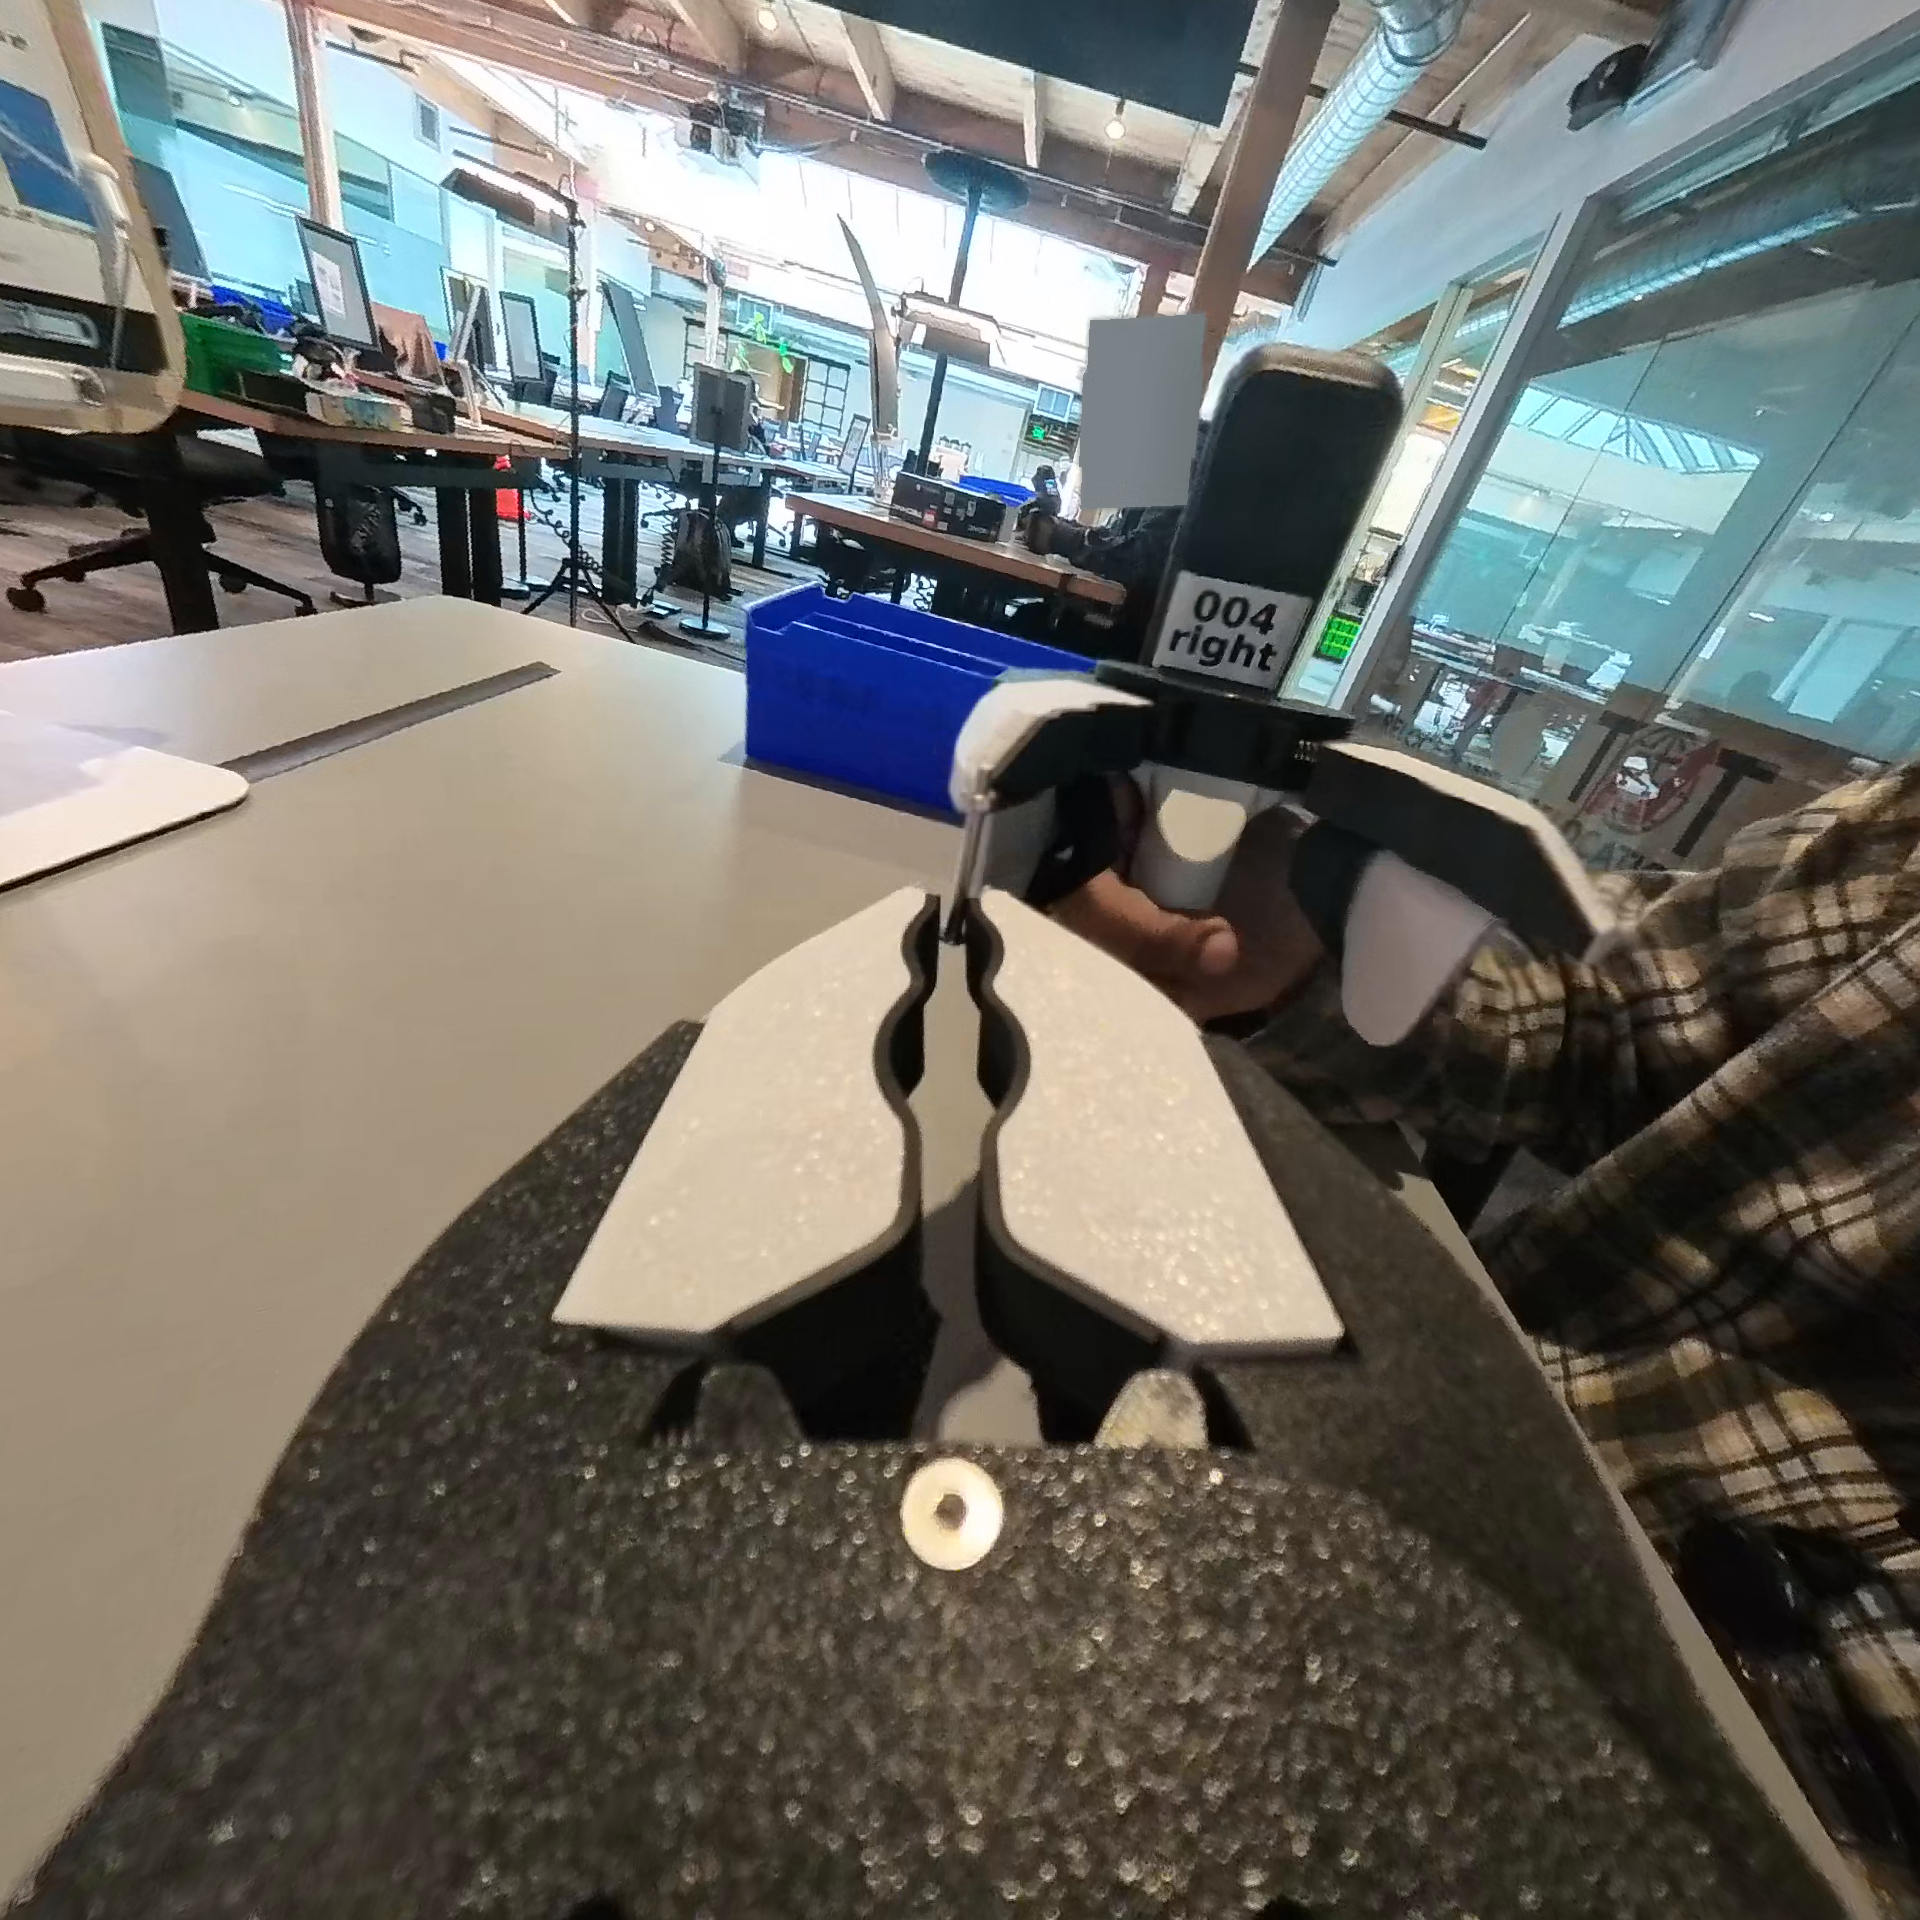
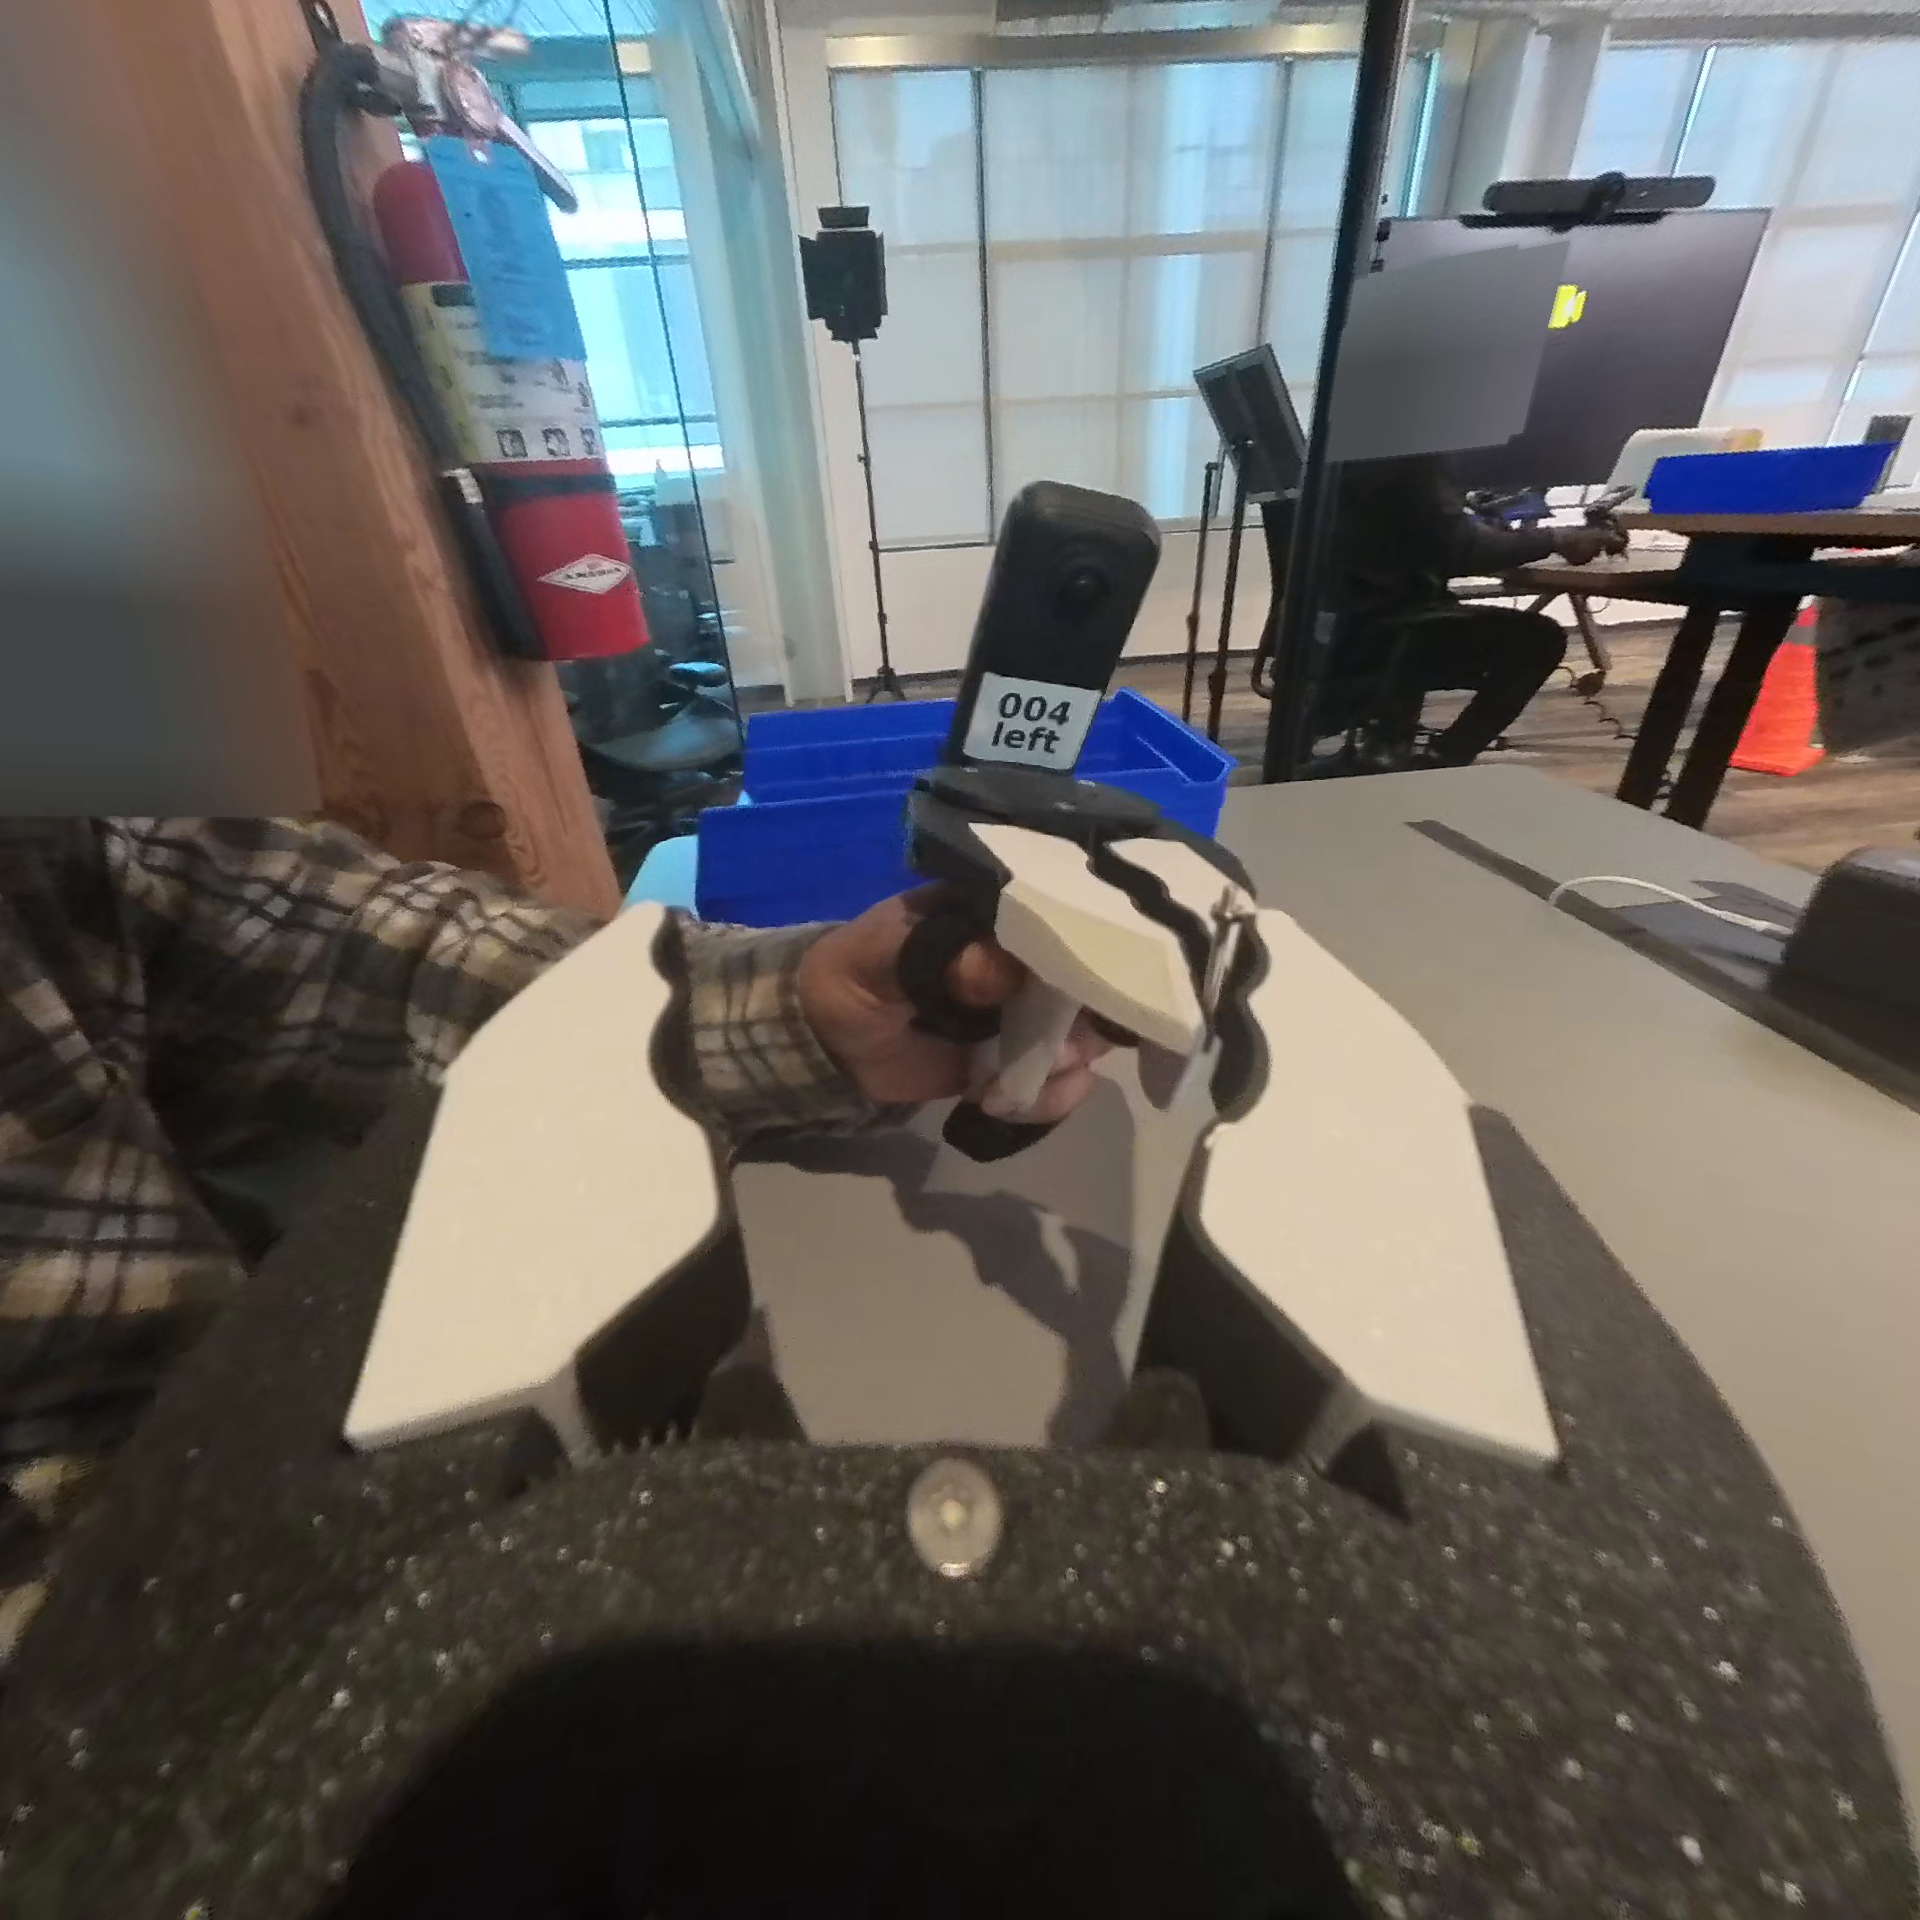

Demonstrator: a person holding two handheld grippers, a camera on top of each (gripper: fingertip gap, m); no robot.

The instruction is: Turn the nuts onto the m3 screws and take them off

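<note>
Left gripper [image 1: 951,928], centre of the left wrist view, has its white fingers [image 1: 790,1122] nearly closed, tips pinching the lower end of a thin m3 screw [image 1: 968,868] that stands roughly upright just above them. Whether a nut is on the screw is too small to tell. The screw's top end touches the tip of one finger of the right gripper [image 1: 1288,842], which fills the centre right of that frame; its other finger sits far off to the right. In the right wrist view the right gripper [image 2: 956,935] is wide open, fingers [image 2: 551,1174] spread left and right of centre, holding nothing; the screw [image 2: 1224,945] lies against the inner edge of the right-hand finger tip, where the left gripper [image 2: 1210,940] meets it. A hand [image 2: 914,1018] in a plaid sleeve [image 2: 260,987] grips the left gripper's handle. Grey table [image 1: 364,935] below, blue bin [image 1: 862,696] behind at upper centre, red fire extinguisher [image 2: 561,499] on a wooden post, upper left of the right wrist view.
</note>
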